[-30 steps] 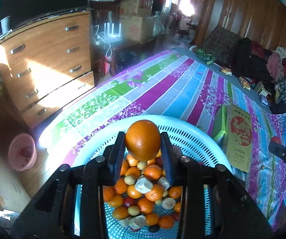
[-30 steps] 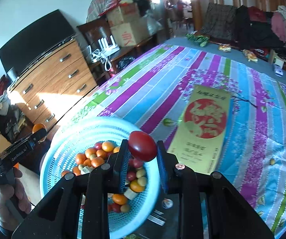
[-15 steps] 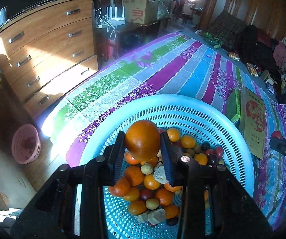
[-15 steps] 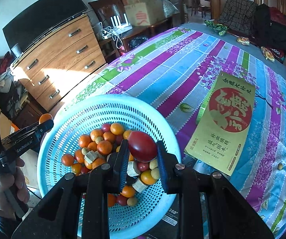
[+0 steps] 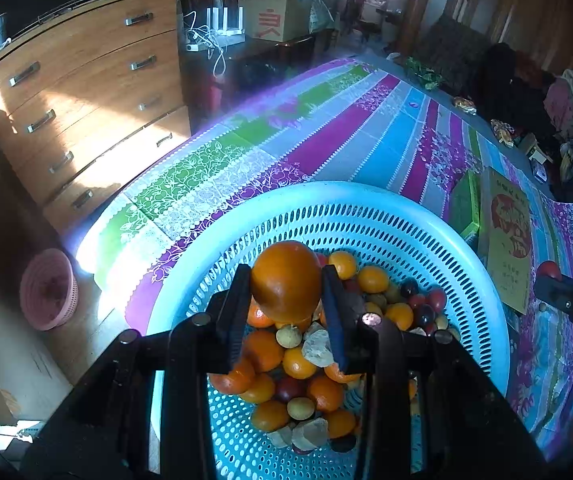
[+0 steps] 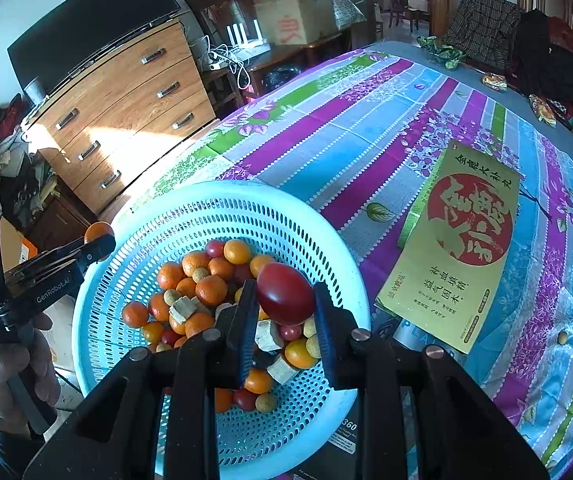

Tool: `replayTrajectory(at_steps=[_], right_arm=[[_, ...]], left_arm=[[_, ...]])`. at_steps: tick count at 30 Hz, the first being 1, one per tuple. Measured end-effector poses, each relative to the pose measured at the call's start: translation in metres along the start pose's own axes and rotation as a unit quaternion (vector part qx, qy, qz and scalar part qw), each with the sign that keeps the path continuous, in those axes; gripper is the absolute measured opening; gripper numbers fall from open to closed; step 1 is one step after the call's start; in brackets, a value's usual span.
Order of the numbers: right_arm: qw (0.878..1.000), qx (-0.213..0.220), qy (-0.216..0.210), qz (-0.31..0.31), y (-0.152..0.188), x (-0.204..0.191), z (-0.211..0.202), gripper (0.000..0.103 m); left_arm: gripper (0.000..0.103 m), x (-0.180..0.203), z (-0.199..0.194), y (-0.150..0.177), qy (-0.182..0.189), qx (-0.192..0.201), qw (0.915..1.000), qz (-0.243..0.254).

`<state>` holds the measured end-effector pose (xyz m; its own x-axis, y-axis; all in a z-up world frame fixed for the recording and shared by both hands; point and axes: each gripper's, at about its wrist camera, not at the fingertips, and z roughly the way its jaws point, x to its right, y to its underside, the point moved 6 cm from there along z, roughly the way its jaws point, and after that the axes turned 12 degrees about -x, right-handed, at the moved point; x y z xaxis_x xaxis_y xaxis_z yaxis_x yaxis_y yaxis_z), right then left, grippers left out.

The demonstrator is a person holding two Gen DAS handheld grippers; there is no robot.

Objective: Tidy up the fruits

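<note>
Clamping an orange, left gripper above blue basket, right gripper clamped on red fruit, gold box at 2 o'clock.

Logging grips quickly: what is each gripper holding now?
Left gripper: shut on the orange fruit.
Right gripper: shut on the red fruit.

Orange and red fruit above blue perforated basket of mixed small fruits.
</note>
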<state>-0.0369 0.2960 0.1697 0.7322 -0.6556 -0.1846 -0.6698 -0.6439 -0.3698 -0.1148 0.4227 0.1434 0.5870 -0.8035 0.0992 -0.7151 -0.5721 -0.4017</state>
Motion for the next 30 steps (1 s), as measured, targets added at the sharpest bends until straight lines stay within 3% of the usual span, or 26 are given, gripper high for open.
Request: replayTrajectory(at_steps=[4, 5, 6, 7, 9, 15, 18, 19, 20, 22, 24, 25, 28, 30], right_arm=[[1.0, -0.009, 0.0, -0.008, 0.001, -0.003, 0.004, 0.032], [1.0, -0.011, -0.001, -0.008, 0.001, -0.004, 0.005, 0.039], [1.0, -0.01, 0.0, -0.008, 0.001, -0.004, 0.006, 0.045], [1.0, -0.007, 0.001, -0.008, 0.002, -0.004, 0.005, 0.053], [1.0, -0.006, -0.003, -0.008, 0.003, -0.004, 0.005, 0.054], [0.999, 0.031, -0.015, 0.003, 0.007, 0.002, -0.013, 0.054], [0.995, 0.096, 0.004, 0.011, 0.018, 0.019, -0.047, 0.056], [0.992, 0.126, 0.024, 0.017, 0.027, 0.031, -0.064, 0.068], [0.987, 0.152, 0.045, 0.026, 0.038, 0.045, -0.078, 0.087], [0.969, 0.217, 0.1, 0.057, 0.071, 0.085, -0.111, 0.103], [0.952, 0.252, 0.154, 0.088, 0.108, 0.128, -0.131, 0.103], [0.945, 0.247, 0.183, 0.113, 0.134, 0.16, -0.134, 0.103], [0.939, 0.194, 0.222, 0.179, 0.195, 0.238, -0.115, 0.103], [0.937, 0.157, 0.23, 0.211, 0.23, 0.277, -0.095, 0.103]], left_arm=[[0.036, 0.002, 0.007, 0.001, 0.0, -0.015, 0.9999, 0.005], [0.037, 0.003, 0.009, 0.002, -0.001, -0.018, 0.9998, 0.006], [0.045, 0.003, 0.01, 0.003, -0.002, -0.021, 0.9998, 0.007], [0.06, 0.003, 0.01, 0.003, -0.004, -0.021, 0.9998, 0.006], [0.073, 0.002, 0.006, 0.004, -0.013, -0.012, 0.9998, 0.005], [0.074, 0.004, -0.008, 0.003, -0.001, 0.008, 0.9999, -0.011], [0.074, 0.04, -0.035, 0.006, 0.039, 0.054, 0.9977, 0.017], [0.074, 0.065, -0.048, 0.01, 0.055, 0.074, 0.9947, 0.047], [0.075, 0.089, -0.059, 0.015, 0.064, 0.092, 0.9906, 0.077], [0.085, 0.149, -0.079, 0.033, 0.102, 0.122, 0.977, 0.142], [0.09, 0.206, -0.09, 0.058, 0.143, 0.136, 0.9605, 0.196], [0.09, 0.238, -0.092, 0.075, 0.162, 0.137, 0.9504, 0.227], [0.091, 0.315, -0.073, 0.119, 0.199, 0.109, 0.928, 0.296], [0.091, 0.352, -0.04, 0.14, 0.199, 0.08, 0.925, 0.314]])
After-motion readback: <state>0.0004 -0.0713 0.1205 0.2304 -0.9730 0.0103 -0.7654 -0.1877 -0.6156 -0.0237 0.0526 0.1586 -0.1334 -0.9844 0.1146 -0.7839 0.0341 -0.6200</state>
